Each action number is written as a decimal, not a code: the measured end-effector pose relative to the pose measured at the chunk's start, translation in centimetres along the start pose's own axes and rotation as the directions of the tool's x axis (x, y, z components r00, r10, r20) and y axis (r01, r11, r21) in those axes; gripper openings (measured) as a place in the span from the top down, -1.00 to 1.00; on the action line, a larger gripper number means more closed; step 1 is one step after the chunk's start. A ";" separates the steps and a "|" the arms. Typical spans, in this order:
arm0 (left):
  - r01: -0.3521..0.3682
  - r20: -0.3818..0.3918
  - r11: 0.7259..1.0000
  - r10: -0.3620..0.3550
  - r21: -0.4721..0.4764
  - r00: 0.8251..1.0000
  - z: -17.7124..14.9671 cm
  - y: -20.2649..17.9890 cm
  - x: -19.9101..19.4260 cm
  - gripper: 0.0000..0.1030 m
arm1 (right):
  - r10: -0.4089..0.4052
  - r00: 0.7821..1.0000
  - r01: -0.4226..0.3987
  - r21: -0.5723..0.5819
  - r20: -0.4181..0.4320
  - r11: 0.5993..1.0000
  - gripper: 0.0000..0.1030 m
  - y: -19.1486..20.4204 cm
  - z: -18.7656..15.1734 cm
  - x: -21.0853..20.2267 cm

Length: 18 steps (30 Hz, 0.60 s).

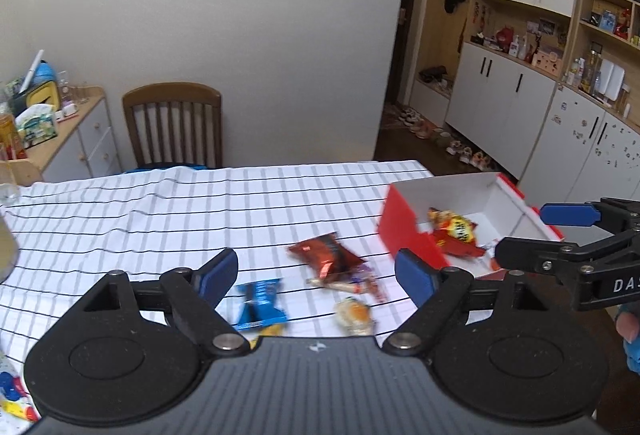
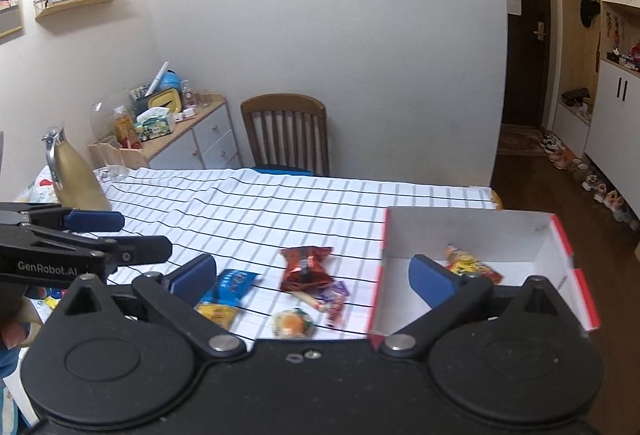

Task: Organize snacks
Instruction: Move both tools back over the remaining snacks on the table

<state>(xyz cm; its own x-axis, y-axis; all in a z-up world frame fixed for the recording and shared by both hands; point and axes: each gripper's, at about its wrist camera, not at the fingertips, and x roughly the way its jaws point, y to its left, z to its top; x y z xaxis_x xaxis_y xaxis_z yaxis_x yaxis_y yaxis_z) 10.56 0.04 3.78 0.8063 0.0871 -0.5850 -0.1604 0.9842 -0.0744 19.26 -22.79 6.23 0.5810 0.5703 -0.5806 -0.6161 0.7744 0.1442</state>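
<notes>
A red box with a white inside point(image 1: 404, 227) point(image 2: 480, 231) stands at the table's right end and holds a red-yellow snack bag point(image 1: 454, 229) point(image 2: 472, 265). Loose on the checked cloth lie a dark red bag point(image 1: 326, 255) point(image 2: 306, 267), a blue packet point(image 1: 260, 305) point(image 2: 232, 285), a purple-red wrapper point(image 1: 352, 281) point(image 2: 334, 297), a round orange snack point(image 1: 354, 315) point(image 2: 292, 325) and a yellow packet point(image 2: 218, 315). My left gripper point(image 1: 316, 275) is open and empty above the snacks. My right gripper point(image 2: 312, 279) is open and empty; it also shows in the left wrist view point(image 1: 532, 231).
A wooden chair point(image 1: 174, 125) point(image 2: 286, 133) stands at the table's far side. A gold pitcher point(image 2: 74, 175) stands at the table's left end. A cluttered side cabinet point(image 2: 168, 135) is beyond it. White cupboards point(image 1: 520, 95) line the right wall.
</notes>
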 end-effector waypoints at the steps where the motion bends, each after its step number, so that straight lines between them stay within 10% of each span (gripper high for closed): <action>1: -0.007 -0.002 1.000 0.007 -0.003 1.000 -0.2 0.8 -0.1 -0.67 | -0.001 1.000 0.001 -0.001 0.000 1.000 -1.00 0.5 -0.1 0.2; 18: -0.083 -0.114 0.995 0.077 -0.049 0.990 -5.7 10.4 3.6 -0.67 | -0.055 0.995 0.058 0.037 -0.084 0.998 -1.00 6.8 -2.4 6.0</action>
<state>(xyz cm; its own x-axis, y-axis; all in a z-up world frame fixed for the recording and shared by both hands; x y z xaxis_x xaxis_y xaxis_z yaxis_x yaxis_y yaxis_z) 8.54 9.74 -3.70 0.7213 0.1447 -0.6774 -0.2546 0.9649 -0.0649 17.30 -14.78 1.85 0.5673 0.5020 -0.6528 -0.5612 0.8158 0.1397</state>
